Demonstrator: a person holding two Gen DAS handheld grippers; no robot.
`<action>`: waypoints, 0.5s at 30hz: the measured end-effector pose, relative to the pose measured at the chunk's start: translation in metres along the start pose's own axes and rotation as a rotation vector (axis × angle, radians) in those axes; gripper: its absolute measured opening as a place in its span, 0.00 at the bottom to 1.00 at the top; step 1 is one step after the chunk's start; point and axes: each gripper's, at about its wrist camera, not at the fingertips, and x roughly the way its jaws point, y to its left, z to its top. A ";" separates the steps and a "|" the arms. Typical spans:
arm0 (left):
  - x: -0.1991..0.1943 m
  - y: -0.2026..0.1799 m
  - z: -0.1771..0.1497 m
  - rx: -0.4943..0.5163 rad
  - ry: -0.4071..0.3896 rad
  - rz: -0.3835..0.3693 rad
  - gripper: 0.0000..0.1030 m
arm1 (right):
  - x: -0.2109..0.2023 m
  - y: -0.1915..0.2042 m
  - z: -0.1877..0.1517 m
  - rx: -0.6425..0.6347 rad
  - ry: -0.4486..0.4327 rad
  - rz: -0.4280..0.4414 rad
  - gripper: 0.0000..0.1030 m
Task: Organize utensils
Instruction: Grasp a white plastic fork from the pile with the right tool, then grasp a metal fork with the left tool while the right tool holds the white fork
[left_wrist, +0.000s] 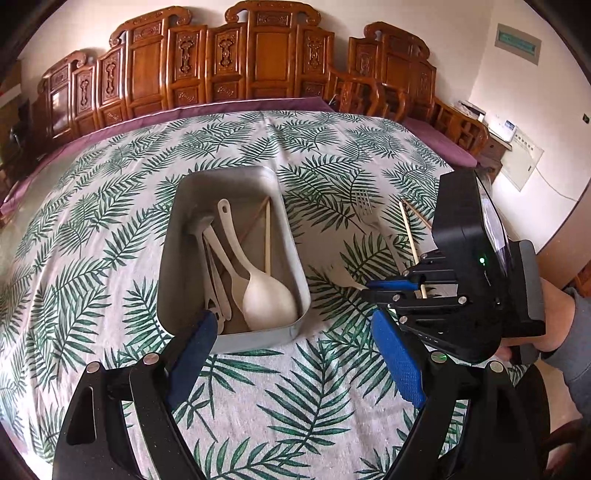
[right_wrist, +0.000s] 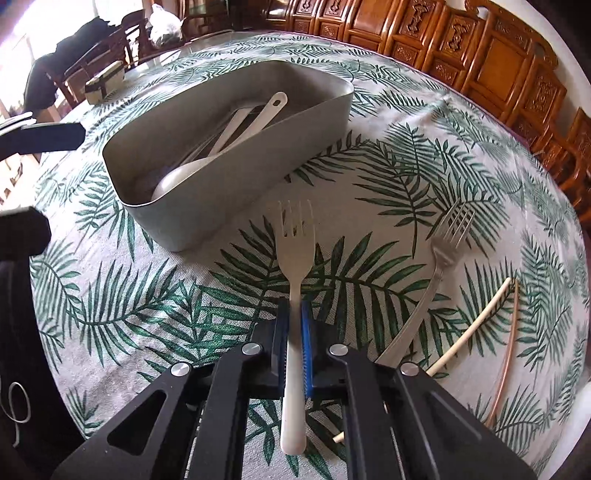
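My right gripper (right_wrist: 294, 314) is shut on the handle of a white plastic fork (right_wrist: 295, 254), whose tines point toward the grey tray (right_wrist: 236, 173). In the left wrist view the right gripper (left_wrist: 369, 286) sits to the right of the tray (left_wrist: 173, 236), with the white fork (left_wrist: 343, 277) sticking out of it. The tray holds a large white spoon (left_wrist: 266, 299), a smaller white spoon, metal utensils and chopsticks. A metal fork (right_wrist: 443, 258) and two chopsticks (right_wrist: 476, 332) lie on the cloth to the right. My left gripper (left_wrist: 293, 325) hangs open over the tray's near end, holding nothing.
A leaf-patterned cloth (left_wrist: 295, 406) covers the round table. Carved wooden chairs (left_wrist: 258, 62) line the far side. A small box (right_wrist: 105, 79) sits at the table's far left edge. A hand and grey sleeve (left_wrist: 561, 325) hold the right gripper.
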 end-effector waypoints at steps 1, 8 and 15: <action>0.000 -0.001 0.000 0.002 0.000 -0.002 0.80 | -0.002 -0.003 -0.001 0.014 -0.005 -0.003 0.07; 0.006 -0.015 0.006 0.025 -0.003 -0.014 0.80 | -0.042 -0.028 -0.010 0.152 -0.108 0.012 0.07; 0.022 -0.040 0.020 0.053 -0.004 -0.037 0.80 | -0.073 -0.070 -0.045 0.271 -0.140 -0.025 0.08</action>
